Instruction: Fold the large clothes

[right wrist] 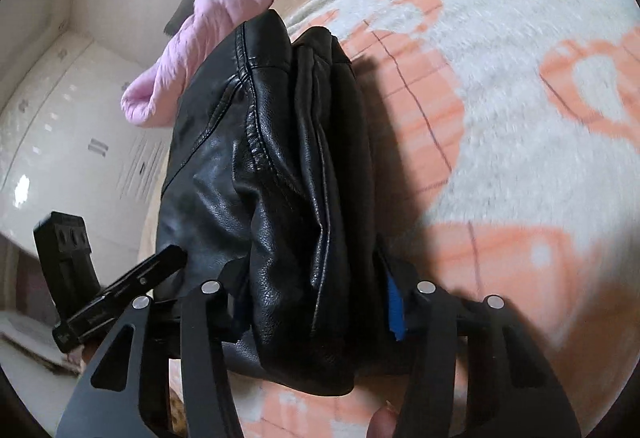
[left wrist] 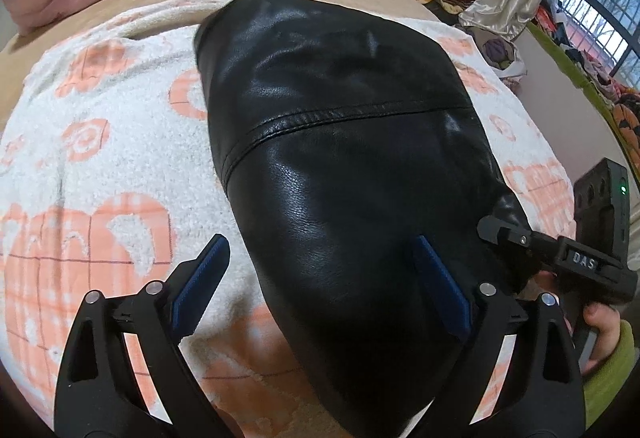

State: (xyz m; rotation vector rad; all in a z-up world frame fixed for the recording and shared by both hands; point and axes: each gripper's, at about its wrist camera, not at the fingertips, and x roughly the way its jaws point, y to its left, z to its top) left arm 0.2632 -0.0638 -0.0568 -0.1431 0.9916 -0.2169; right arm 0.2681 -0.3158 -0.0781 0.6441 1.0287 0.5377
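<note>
The right gripper [right wrist: 316, 302] clenches the near edge of the folded black leather jacket [left wrist: 344, 141], whose long axis runs away from both, while the left gripper [left wrist: 320, 270] hovers released above it.

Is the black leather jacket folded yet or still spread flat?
Folded. The black leather jacket is a thick bundle with stacked layers at its edge, clamped in the right hand-held gripper, on the patterned blanket.

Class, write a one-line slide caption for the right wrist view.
Right gripper clamps the folded black leather jacket above the white-and-orange blanket.
</note>
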